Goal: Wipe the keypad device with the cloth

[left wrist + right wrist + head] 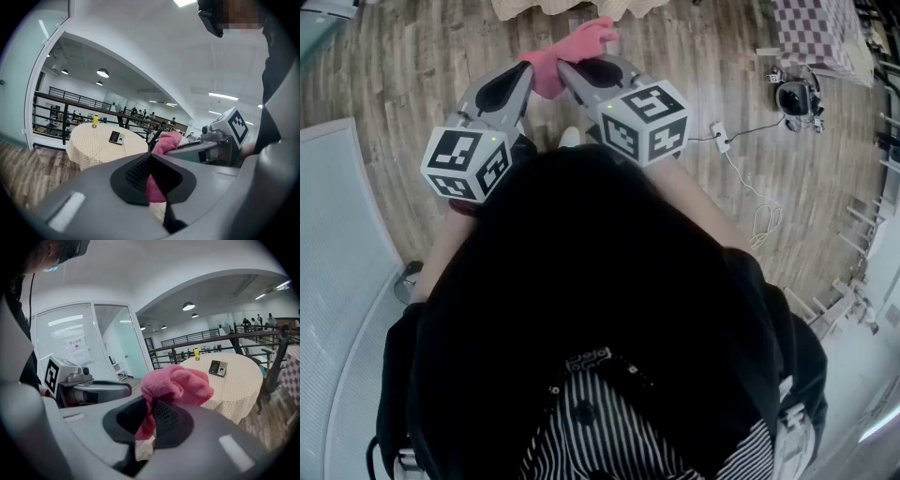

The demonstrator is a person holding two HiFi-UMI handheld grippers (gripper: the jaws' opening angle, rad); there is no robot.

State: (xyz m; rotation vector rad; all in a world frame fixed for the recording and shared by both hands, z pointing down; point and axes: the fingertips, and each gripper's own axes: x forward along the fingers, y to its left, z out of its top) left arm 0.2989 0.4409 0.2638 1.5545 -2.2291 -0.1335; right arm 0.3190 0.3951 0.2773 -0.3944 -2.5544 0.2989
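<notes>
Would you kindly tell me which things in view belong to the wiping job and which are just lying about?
For the job:
pink cloth, clamped in both the left gripper and the right gripper
keypad device, lying on the round table

Lying about:
yellow bottle on that table
white plug and cable on the floor

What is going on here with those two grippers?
A person holds the pink cloth clamped in both the left gripper and the right gripper. The keypad device lies on the round table some way ahead, near a yellow bottle. Wiping has not begun.
</notes>
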